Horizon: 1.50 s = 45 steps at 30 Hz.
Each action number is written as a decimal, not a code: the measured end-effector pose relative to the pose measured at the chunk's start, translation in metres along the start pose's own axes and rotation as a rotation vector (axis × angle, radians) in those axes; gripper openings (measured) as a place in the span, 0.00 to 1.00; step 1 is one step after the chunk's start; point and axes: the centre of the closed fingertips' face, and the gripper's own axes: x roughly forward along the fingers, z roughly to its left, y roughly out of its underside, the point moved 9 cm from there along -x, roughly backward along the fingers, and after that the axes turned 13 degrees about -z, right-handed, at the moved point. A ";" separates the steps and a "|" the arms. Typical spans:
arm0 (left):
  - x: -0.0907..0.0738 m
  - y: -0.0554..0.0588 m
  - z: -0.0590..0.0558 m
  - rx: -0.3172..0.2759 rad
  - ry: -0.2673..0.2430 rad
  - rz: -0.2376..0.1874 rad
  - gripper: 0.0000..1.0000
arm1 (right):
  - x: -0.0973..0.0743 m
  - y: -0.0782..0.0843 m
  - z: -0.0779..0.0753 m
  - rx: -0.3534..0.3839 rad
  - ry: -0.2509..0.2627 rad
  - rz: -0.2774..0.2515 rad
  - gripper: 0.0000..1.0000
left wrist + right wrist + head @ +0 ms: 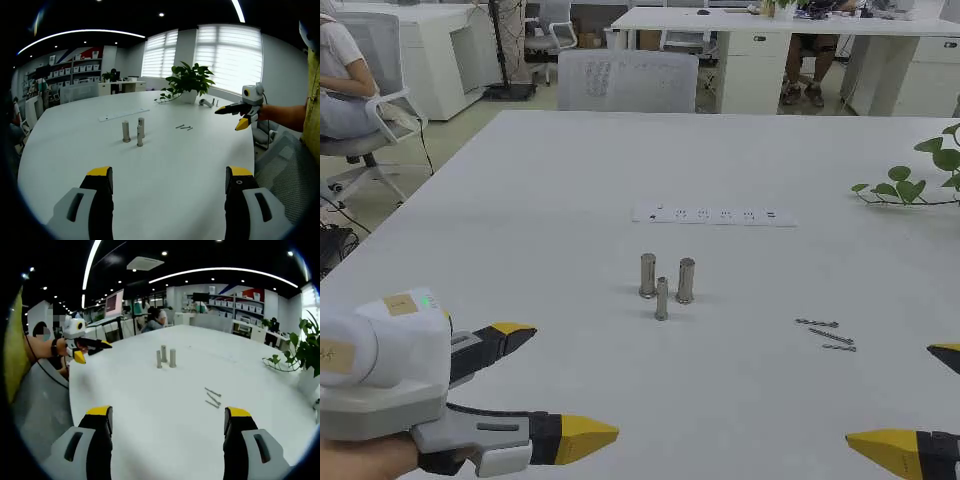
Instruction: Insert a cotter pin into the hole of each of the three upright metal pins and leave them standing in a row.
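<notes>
**Pins clustered mid-table, cotter pins loose beside them, both grippers wide open**

Three silvery, cylindrical metal pins [662,298] stand upright near the middle of the broad white table [520,220]. They form a tight triangle rather than a row. Two taller ones stand side by side on the far side, and a shorter one stands just in front of the gap between them, close to both. Whether any of them touch cannot be told.

Three thin grey cotter pins [831,336] lie flat on the tabletop, well apart from the metal pins and toward the table's right edge. They lie just beside one another and roughly parallel.

Beyond the metal pins, toward the far edge, a flat white power strip [713,215] lies along the surface. A leafy green plant [920,180] trails in over the right edge.

The left gripper [575,380], white-bodied with black jaws tipped in yellow, hovers over the near-left part of the table. Its jaws are spread wide with nothing between them. The right gripper [889,393] hangs over the near-right part, closer to the cotter pins, and its yellow-tipped jaws are also far apart and hold nothing. Each gripper's own view shows its two jaws well separated over bare tabletop.

A grey mesh-backed chair [627,80] stands behind the far edge. A seated person [340,70] is off past the far-left corner.
</notes>
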 end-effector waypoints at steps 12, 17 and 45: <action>0.001 0.002 0.000 0.002 0.005 0.007 0.90 | 0.001 0.001 -0.001 -0.001 -0.005 0.008 0.93; 0.001 0.002 -0.001 0.004 0.007 0.011 0.89 | 0.002 0.002 -0.001 -0.002 -0.010 0.010 0.93; 0.001 0.003 -0.001 0.008 0.012 0.014 0.88 | 0.002 0.004 0.000 -0.002 -0.013 0.016 0.92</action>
